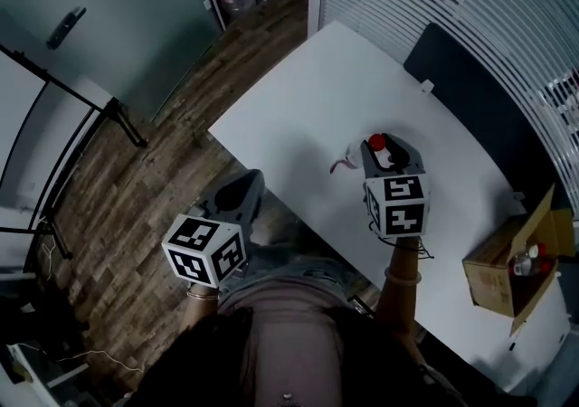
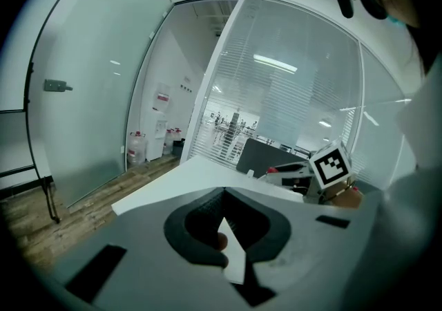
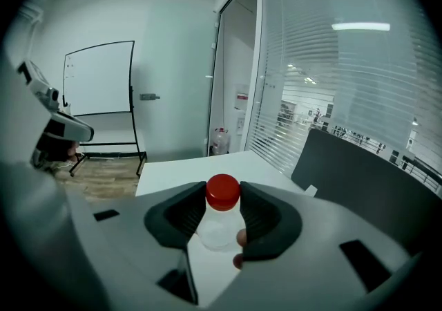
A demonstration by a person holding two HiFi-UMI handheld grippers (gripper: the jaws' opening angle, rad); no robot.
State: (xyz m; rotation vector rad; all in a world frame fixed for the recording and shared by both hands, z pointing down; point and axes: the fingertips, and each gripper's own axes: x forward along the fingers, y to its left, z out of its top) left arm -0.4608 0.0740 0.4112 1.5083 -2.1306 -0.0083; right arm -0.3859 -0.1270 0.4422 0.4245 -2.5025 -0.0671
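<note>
Claws: two, left claw point(image 1: 251, 183), right claw point(image 1: 385, 148). One red-capped bottle point(image 3: 219, 222). One table point(image 1: 317, 89). One cardboard box point(image 1: 493, 275).

1. Head view: dim with a cool cast. The white worktop point(image 1: 362, 98) is brightest; the floor point(image 1: 118, 215) at 9 o'clock is dark.
2. Gripper views: fisheye, black vignette all round, lines bowed at the edges.
3. Ceiling strip light point(image 3: 361, 26) at 1 o'clock: bright streak, slight bloom.
4. Left tongs point(image 2: 224, 195) soft; bottle point(image 3: 219, 223) in right tongs point(image 3: 222, 192) sharp.
</note>
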